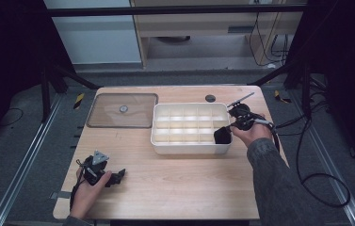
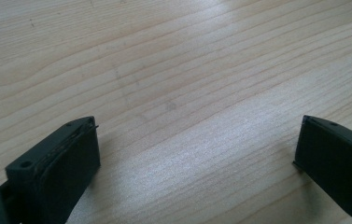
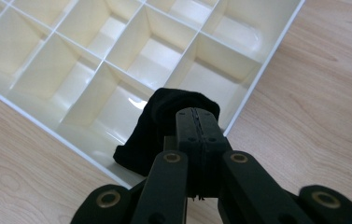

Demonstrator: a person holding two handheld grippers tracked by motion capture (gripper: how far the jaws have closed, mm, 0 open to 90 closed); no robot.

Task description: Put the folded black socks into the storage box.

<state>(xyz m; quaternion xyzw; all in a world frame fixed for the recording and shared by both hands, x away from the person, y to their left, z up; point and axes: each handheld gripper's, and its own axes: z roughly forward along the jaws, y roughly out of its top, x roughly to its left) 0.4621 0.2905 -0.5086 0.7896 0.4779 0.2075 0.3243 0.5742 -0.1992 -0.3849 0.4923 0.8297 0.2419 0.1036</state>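
A white divided box [image 1: 160,140] stands on the wooden table, right of centre, its compartments [image 3: 94,70] bare. My right gripper [image 1: 225,132] hovers over the box's near right corner, shut on a black cloth [image 1: 221,135]. In the right gripper view the black cloth [image 3: 152,128] hangs from the closed jaws down into the corner compartment. My left gripper [image 1: 117,177] rests low at the table's near left, held by a hand, jaws wide apart. The left gripper [image 2: 197,154] has bare wood between its fingers [image 2: 66,163].
A clear flat lid [image 1: 122,110] with a round knob lies at the back left of the table. A dark round hole [image 1: 210,98] sits behind the box. Cables trail off the right edge to the floor.
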